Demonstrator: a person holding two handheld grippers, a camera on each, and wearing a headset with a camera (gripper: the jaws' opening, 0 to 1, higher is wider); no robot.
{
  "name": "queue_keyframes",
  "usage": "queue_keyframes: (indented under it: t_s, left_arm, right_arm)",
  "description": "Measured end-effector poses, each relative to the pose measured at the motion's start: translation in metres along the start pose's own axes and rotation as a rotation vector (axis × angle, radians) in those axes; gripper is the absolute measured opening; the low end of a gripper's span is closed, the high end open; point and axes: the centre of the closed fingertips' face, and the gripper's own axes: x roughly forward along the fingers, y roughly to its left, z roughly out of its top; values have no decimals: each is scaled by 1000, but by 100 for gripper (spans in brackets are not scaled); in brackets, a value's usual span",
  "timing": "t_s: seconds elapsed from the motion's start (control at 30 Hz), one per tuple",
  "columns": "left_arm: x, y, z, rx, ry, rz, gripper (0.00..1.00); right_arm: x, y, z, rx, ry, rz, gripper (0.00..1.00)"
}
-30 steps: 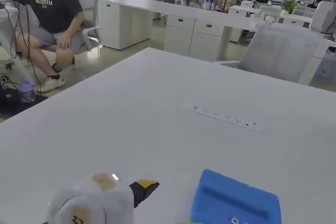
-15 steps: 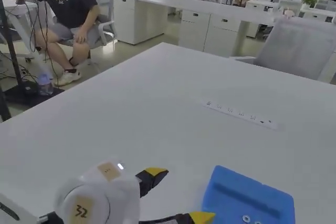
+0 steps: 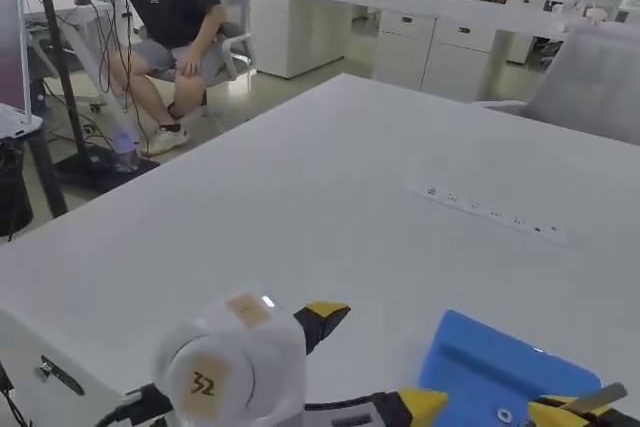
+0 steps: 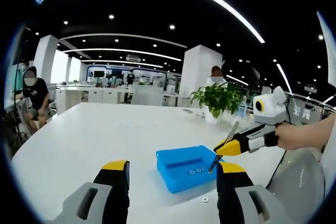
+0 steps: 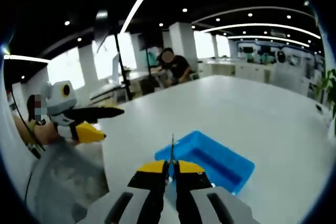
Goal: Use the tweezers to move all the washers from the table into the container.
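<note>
Head view: our camera has swung since a second ago, and the right tongs (image 3: pixel 560 412), clenched on the tweezers (image 3: pixel 598 398), now enter at lower right over the blue container (image 3: pixel 490 362). We show the left tongs (image 4: pixel 173 166) released and empty. Some washers (image 4: pixel 197 170) lie inside; one washer (image 4: pixel 205 199) sits on the counter (image 4: pixel 105 129) beside its near edge, so we judge the task unfinished

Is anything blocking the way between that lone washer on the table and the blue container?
Nothing visible does. The washer lies on bare table beside the container, with only the container's low wall between them. The tweezers in the right gripper hang above.
</note>
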Motion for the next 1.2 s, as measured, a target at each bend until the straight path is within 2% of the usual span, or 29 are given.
queue_keyframes:
  t_s: [0.07,0.13,0.27,0.37,0.43,0.5,0.63,0.7,0.83,1.03,1.2]
  left_arm:
    - [0,0,0,7,2,-1,68]
    - [0,-1,3,0,-16,-1,69]
    - [-2,6,3,0,-19,35,70]
    - [-2,4,5,-13,-26,25,69]
    - [-1,3,2,-9,-12,20,69]
    - [0,2,0,3,2,18,68]
    - [-1,4,2,-2,-12,16,68]
    - [-1,5,1,-9,-8,18,68]
    - [-1,5,0,-1,-2,18,67]
    - [-2,6,1,-2,-3,24,66]
    - [-1,5,-2,12,15,24,66]
  right_arm:
    - [4,0,4,0,-6,4,4]
    - [8,0,8,1,-9,10,4]
    - [15,-3,10,-13,-1,20,4]
    - [20,-6,10,-18,10,26,4]
    - [24,-6,8,-24,31,40,4]
    - [26,-6,4,-63,64,58,4]
    - [32,-10,5,-77,80,68,4]
    - [37,-10,4,-99,100,90,4]
    - [43,-13,0,-126,134,103,4]
    - [48,-17,5,-149,136,98,4]
    - [51,-25,7,-125,113,67,4]
